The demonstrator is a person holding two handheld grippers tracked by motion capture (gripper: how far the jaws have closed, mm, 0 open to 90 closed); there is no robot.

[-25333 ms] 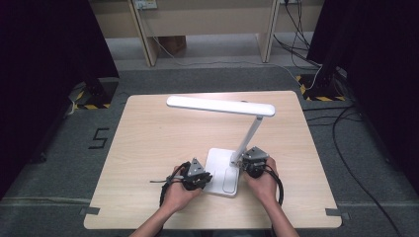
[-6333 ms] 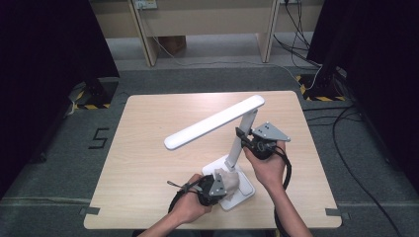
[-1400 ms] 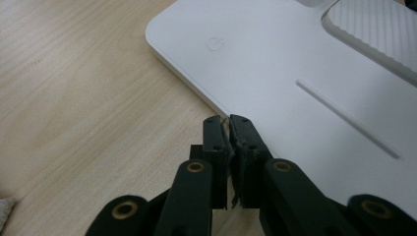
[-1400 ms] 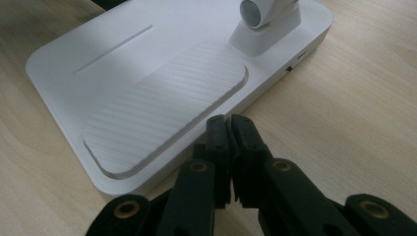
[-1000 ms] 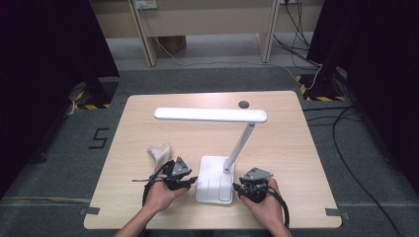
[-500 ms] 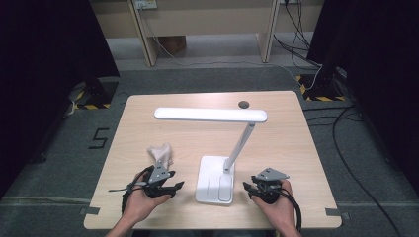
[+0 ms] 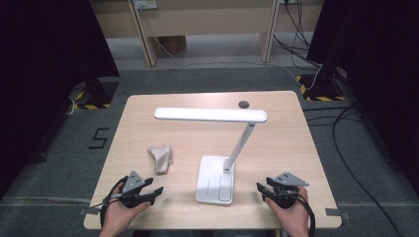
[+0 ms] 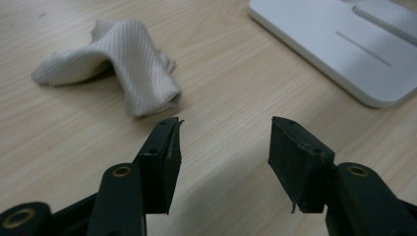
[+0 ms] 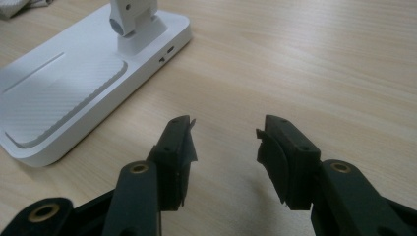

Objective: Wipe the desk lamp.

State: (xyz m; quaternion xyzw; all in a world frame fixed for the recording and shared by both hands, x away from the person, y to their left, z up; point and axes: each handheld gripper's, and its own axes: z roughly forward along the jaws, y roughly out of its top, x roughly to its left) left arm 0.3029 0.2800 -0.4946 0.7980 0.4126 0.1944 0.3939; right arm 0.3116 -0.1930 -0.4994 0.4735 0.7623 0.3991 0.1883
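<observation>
High view: a white desk lamp (image 7: 217,148) stands on the light wooden table (image 7: 286,143), its flat base near the person's edge, its stem slanting up to a long head that lies level across the middle of the tabletop. A crumpled beige cloth (image 7: 160,157) lies on the wood to the left of the base, well apart from it. The left gripper (image 7: 148,193) rests at the near left corner of the table and the right gripper (image 7: 267,190) at the near right, each in a hand, each clear of the lamp.

A second ago both grippers sat close against the two sides of the lamp base; since then both have drawn outward and back toward the table's edge, the left one farther. The lamp stands as it did then, and so does the cloth.

Left gripper view shows its jaws released and spread wide with bare wood between them, having just been opening; the cloth (image 8: 113,73) lies just beyond the left jaw and a corner of the lamp base (image 8: 344,54) sits at upper right. Right gripper view shows the same: jaws parted, empty, just been opening, with the lamp base (image 9: 74,83) and the foot of the stem off to the upper left.
</observation>
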